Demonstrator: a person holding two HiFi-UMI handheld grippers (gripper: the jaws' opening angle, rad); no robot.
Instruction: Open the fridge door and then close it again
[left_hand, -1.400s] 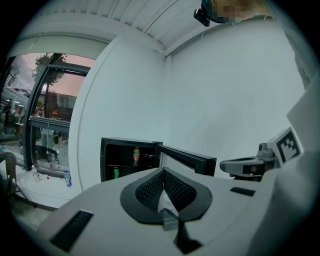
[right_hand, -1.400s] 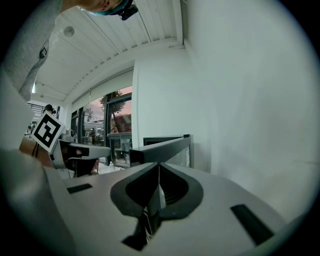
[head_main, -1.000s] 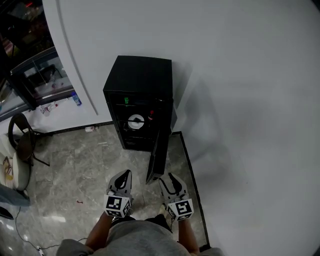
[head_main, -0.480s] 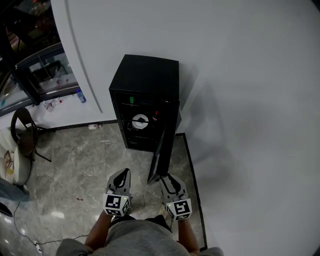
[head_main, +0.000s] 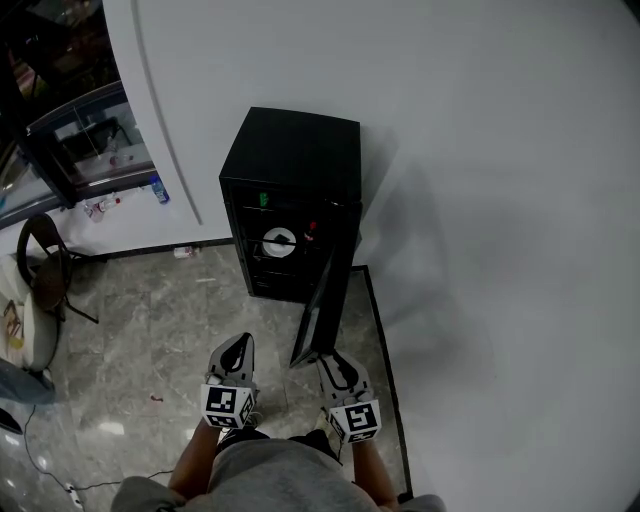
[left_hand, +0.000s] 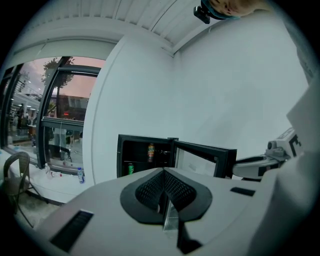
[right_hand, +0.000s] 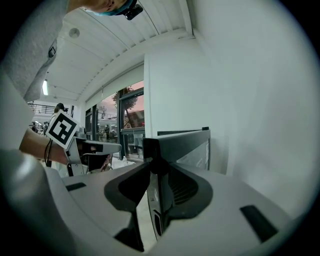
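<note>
Fridge: black, upright
Door: swung open
Left gripper: jaws together, empty
Right gripper: jaws closing, door edge between them

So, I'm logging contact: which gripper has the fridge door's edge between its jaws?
The right gripper: the edge of the open fridge door stands between its closing jaws. The left gripper is shut on nothing, off to the door's side.

Person's left gripper with jaws together, empty, right gripper jaws closing with fridge door edge between them
</note>
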